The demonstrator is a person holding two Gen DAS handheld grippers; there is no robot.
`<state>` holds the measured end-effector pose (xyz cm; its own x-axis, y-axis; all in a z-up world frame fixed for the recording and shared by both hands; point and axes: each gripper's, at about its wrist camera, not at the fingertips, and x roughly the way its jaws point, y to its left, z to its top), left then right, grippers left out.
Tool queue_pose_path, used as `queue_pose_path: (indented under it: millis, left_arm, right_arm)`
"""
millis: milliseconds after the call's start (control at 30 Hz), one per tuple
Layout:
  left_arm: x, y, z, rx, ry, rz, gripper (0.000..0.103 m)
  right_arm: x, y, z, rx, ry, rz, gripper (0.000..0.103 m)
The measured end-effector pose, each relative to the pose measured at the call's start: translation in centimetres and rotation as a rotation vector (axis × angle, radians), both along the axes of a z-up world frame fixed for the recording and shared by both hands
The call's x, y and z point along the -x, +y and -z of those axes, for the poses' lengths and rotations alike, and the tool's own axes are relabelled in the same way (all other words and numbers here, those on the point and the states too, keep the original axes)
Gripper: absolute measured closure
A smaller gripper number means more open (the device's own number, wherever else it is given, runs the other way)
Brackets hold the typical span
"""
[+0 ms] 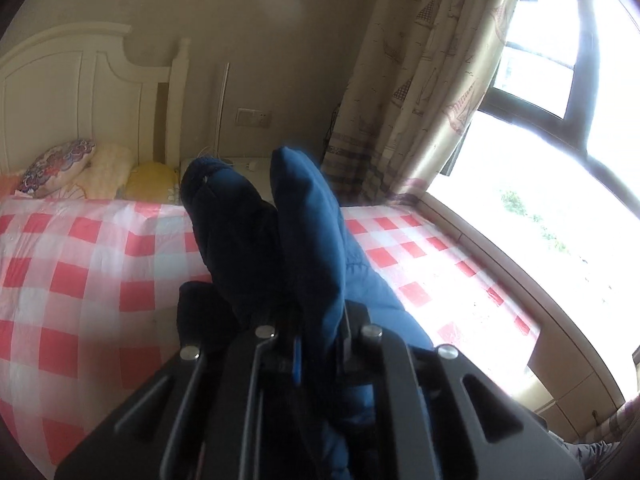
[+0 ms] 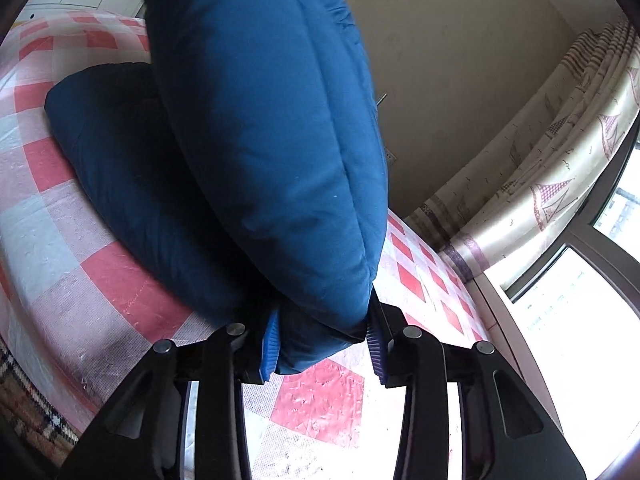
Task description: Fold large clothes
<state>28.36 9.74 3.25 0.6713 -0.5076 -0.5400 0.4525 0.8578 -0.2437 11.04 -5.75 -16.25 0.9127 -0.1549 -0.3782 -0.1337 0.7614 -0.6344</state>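
A thick blue padded jacket is lifted above the bed with the red and white check cover. My left gripper is shut on a bunched edge of it, and the fabric stands up in two puffy folds in front of the camera. In the right wrist view the same jacket hangs as a long padded roll, with a darker part resting on the bed cover. My right gripper is shut on its lower end, the blue pads pressing either side.
A white headboard and pillows are at the far left. A patterned curtain and a bright window run along the right, with a wooden sill beside the bed. A plaid blanket lies at the bed's near edge.
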Motion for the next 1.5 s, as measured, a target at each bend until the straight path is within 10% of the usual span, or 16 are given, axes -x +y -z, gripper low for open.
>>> queue_pose_path:
  millis: [100, 167, 333, 567, 867, 1067, 1233, 1500]
  left_arm:
    - [-2.5, 1.7, 8.0, -0.068, 0.171, -0.094, 0.089]
    - [-2.4, 3.4, 9.8, 0.056, 0.18, -0.093, 0.089]
    - [-1.7, 1.1, 8.7, -0.083, 0.133, -0.119, 0.089]
    - [-1.3, 1.3, 8.7, -0.088, 0.117, -0.136, 0.088]
    - [-1.2, 1.3, 8.7, -0.092, 0.109, -0.141, 0.086]
    - [-1.1, 1.6, 8.9, -0.089, 0.103, -0.133, 0.085]
    - [-0.8, 2.4, 8.2, -0.158, 0.103, -0.158, 0.061]
    - [-0.8, 0.9, 0.9, -0.124, -0.029, -0.191, 0.059]
  right_arm:
    - [-0.2, 0.3, -0.1, 0.013, 0.0, -0.025, 0.066]
    - [-0.6, 0.1, -0.2, 0.008, 0.024, -0.03, 0.065]
    - [-0.7, -1.9, -1.4, -0.138, 0.109, -0.071, 0.061]
    - [2.8, -3.6, -5.8, -0.357, 0.144, -0.243, 0.061]
    - [0.8, 5.4, -12.2, -0.476, 0.07, -0.445, 0.06]
    - [-1.9, 9.8, -8.5, -0.387, 0.197, -0.409, 0.058]
    - [-2.5, 10.0, -5.4, -0.286, 0.25, -0.426, 0.058]
    - [-2.7, 10.1, -4.8, -0.264, 0.208, -0.418, 0.057]
